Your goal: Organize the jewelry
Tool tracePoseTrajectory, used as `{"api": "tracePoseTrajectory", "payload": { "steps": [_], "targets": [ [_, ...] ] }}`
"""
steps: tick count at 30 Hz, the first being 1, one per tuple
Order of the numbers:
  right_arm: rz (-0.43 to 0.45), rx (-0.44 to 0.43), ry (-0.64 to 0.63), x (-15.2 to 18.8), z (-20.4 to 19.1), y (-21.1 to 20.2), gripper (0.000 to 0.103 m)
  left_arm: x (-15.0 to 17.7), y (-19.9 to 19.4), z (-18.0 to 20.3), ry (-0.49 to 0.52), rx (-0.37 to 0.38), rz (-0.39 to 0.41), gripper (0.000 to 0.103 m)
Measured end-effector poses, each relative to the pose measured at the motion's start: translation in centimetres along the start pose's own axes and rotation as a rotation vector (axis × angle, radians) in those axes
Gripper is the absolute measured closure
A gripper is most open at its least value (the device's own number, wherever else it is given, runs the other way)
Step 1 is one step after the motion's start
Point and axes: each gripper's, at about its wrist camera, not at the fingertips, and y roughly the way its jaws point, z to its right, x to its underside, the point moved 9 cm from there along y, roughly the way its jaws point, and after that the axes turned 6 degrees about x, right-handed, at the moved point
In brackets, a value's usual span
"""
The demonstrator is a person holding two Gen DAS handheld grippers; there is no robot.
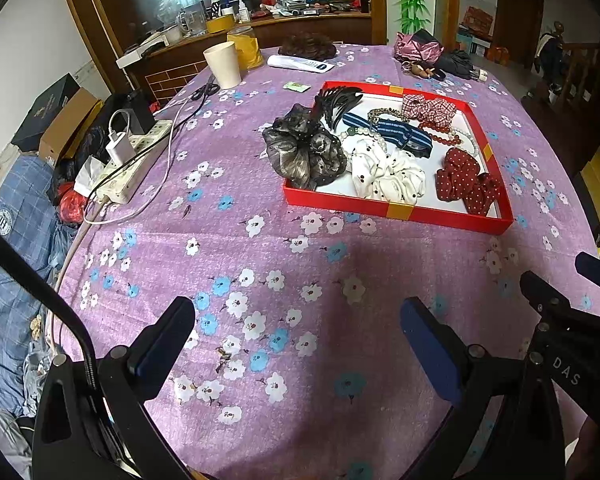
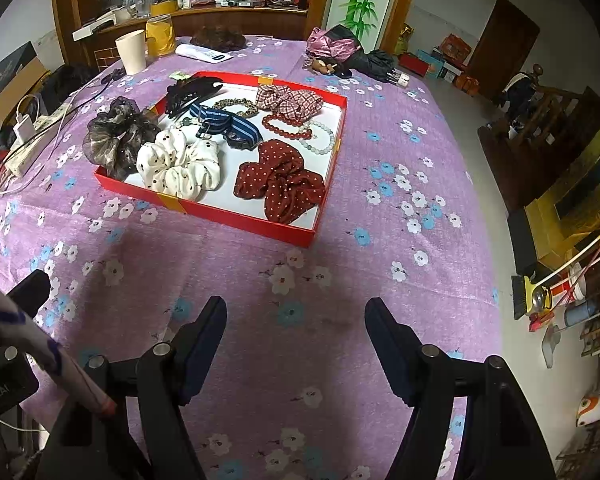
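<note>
A shallow red tray (image 1: 396,212) (image 2: 204,210) lies on the purple flowered tablecloth (image 1: 284,264). In it are a white dotted scrunchie (image 1: 388,176) (image 2: 178,164), a dark red dotted scrunchie (image 1: 466,182) (image 2: 282,180), a checked scrunchie (image 1: 430,109) (image 2: 290,100), a striped band (image 1: 392,130) (image 2: 224,122), red beads (image 2: 286,126), pale beads (image 2: 320,136) and a black claw clip (image 1: 342,102) (image 2: 190,90). A grey sheer scrunchie (image 1: 302,148) (image 2: 116,136) hangs over the tray's left rim. My left gripper (image 1: 298,344) and right gripper (image 2: 296,344) both stand open and empty over bare cloth, well short of the tray.
A power strip (image 1: 134,164) with a charger and cables lies at the table's left edge. A paper cup (image 1: 224,64), a yellow jar (image 1: 246,46), a remote (image 1: 300,64) and a pink pouch (image 1: 414,46) stand at the far side. The table's right edge drops to the floor (image 2: 484,92).
</note>
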Motion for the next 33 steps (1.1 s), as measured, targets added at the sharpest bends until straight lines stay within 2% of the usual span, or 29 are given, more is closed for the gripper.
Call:
{"api": "tracePoseTrajectory", "payload": {
  "steps": [33],
  "targets": [
    [0.012, -0.009, -0.007, 0.5, -2.2, -1.8, 0.026, 1.3, -1.4, -2.2, -0.039, 0.014, 0.001, 0.001]
  ]
}}
